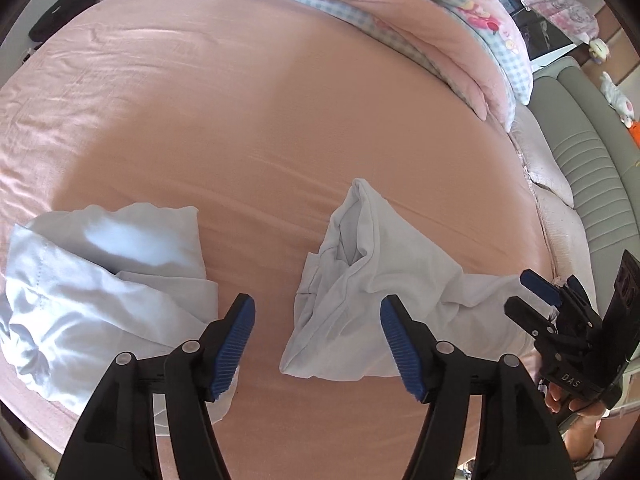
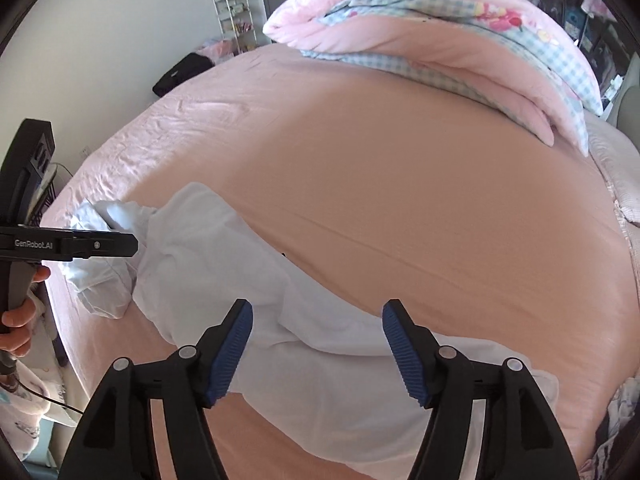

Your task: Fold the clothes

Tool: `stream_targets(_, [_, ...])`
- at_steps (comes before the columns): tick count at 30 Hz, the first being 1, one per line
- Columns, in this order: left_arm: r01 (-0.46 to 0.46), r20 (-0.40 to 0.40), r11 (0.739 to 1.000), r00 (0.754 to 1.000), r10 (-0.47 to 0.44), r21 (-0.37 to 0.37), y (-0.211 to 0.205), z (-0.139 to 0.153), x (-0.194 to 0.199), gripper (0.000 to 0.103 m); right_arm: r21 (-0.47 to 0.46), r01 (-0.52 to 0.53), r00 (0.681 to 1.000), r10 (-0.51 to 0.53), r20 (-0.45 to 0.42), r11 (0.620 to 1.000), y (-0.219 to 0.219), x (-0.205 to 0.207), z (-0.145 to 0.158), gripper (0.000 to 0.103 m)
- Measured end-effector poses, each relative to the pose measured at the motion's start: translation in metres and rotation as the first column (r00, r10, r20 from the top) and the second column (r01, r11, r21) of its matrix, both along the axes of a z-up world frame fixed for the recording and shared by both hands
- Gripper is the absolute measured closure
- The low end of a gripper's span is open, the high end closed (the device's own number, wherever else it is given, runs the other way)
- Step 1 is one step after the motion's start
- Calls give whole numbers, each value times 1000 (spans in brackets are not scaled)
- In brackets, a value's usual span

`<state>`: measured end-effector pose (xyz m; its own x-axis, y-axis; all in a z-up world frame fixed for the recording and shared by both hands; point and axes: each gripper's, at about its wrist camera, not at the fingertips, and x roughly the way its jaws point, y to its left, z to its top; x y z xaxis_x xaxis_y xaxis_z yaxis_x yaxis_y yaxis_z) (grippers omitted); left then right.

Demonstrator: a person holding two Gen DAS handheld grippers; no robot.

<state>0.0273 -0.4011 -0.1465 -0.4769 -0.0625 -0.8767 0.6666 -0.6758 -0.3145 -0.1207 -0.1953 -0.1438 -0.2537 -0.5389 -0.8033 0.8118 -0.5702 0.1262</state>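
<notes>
You work over a bed [image 1: 280,120] with a pink sheet; a folded quilt [image 2: 460,40] lies at its far side and a white rack [image 2: 234,16] stands by the wall. Your left gripper [image 1: 318,344] and right gripper [image 2: 318,346] are both released and grasp nothing. The white garment [image 2: 224,256] lies crumpled on the sheet, under the right jaws and just beside the left ones.

Counted: two white garments [image 1: 100,276] [image 1: 372,288], one bed [image 1: 240,120], one folded quilt [image 1: 420,20], two tools [image 1: 318,344] [image 2: 318,346].
</notes>
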Motion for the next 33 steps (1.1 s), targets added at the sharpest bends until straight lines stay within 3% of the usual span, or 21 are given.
stream_targets(7, [10, 7, 989, 1000, -9, -145, 23, 24, -14, 40, -86, 147, 989, -144, 31, 985, 29, -20, 15, 36])
stream_targets(11, [48, 18, 979, 999, -45, -198, 39, 31, -27, 40, -103, 195, 980, -188, 71, 975, 49, -27, 12, 36])
stream_targets(16, [107, 55, 956, 994, -95, -273, 59, 31, -53, 40, -86, 240, 970, -236, 51, 967, 63, -28, 6, 36])
stream_targets(20, [158, 118, 916, 985, -122, -370, 73, 25, -72, 40, -70, 258, 965, -260, -15, 963, 65, -25, 4, 36])
stream_targets(23, [176, 173, 847, 980, -101, -501, 84, 18, -81, 40, -36, 262, 958, -264, -109, 965, 62, -18, 2, 39])
stream_targets(24, [180, 185, 822, 978, -93, -540, 88, 15, -83, 40, -22, 259, 956, -259, -134, 966, 60, -16, 1, 55])
stream_targets(25, [181, 189, 800, 978, -87, -571, 91, 13, -83, 40, -8, 256, 954, -254, -159, 967, 59, -14, 0, 64])
stream_targets(26, [181, 186, 791, 979, -86, -585, 93, 11, -82, 40, 3, 244, 957, -240, -162, 970, 57, -13, -2, 72])
stream_targets(30, [172, 150, 790, 983, -102, -589, 96, 5, -79, 40, 25, 212, 971, -208, -122, 977, 50, -13, -12, 73])
stream_targets(33, [168, 169, 776, 982, -81, -607, 99, 1, -81, 43, 58, 212, 972, -205, -112, 975, 44, -13, -23, 73])
